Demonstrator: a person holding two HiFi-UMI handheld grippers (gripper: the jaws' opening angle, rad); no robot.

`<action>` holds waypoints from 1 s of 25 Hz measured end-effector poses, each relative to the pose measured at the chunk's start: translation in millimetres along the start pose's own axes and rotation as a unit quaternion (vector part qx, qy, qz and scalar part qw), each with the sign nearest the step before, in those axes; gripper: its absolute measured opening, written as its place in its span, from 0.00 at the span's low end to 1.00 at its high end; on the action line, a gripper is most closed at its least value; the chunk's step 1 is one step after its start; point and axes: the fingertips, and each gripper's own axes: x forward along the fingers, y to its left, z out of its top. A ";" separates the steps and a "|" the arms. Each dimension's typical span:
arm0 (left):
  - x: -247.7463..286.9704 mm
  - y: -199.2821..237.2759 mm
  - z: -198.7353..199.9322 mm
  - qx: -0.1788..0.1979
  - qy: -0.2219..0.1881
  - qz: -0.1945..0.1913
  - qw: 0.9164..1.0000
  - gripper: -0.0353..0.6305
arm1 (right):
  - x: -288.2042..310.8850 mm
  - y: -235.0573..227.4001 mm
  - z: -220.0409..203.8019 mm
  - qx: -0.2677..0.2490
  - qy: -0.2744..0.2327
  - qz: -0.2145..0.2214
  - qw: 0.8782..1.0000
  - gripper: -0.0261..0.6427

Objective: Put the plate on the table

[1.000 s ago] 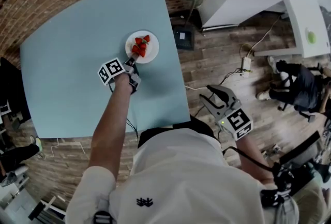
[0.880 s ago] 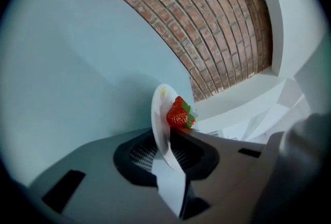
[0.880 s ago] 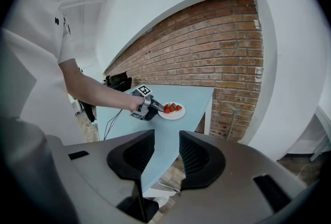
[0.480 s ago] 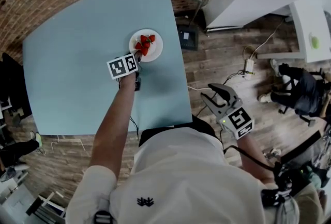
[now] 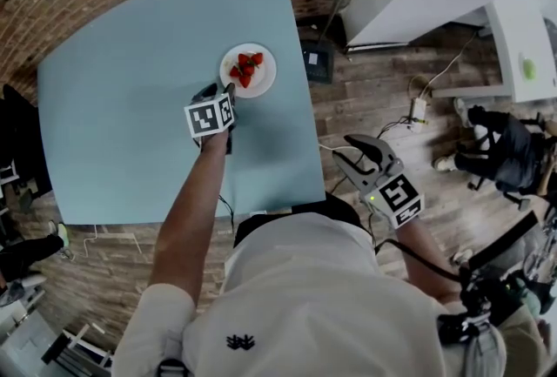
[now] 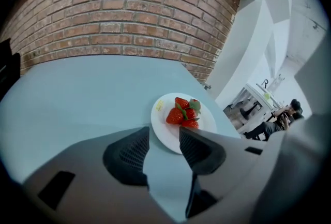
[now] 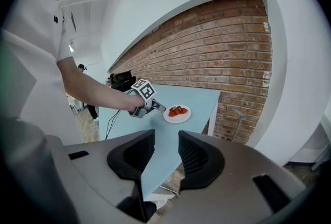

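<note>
Red brick wall (image 6: pixel 119 16) stands behind a big pale blue table (image 5: pixel 130 105). A person leans over the near edge of the table, and one bare arm reaches far out across it.

That arm holds the left gripper (image 5: pixel 218 91). A moment ago its jaws were pinched tight on the rim of the plate (image 5: pixel 264 81). Now the jaws are opening wide and no longer press on the plate. The near rim looks like it sits just at the jaw tips. From these views it is hard to say if the rim is a little way between them or just past them.

The right gripper (image 5: pixel 344 149) hangs off to the side, over the wood floor (image 5: pixel 392 88). Its jaws are apart, with nothing between them.

The white plate lies flat on the table near the far right corner. Small red strawberries (image 5: pixel 246 68) sit on it in a heap.

Since the plate rests on the table and the grip is let go, the job looks about done. I think the left gripper only needs to back away without bumping the rim.
</note>
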 end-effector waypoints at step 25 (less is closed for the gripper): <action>-314.8 -72.7 -107.9 0.083 -0.133 -0.261 0.953 0.05 | 20.7 177.2 18.9 -0.054 -0.046 0.015 0.997 0.05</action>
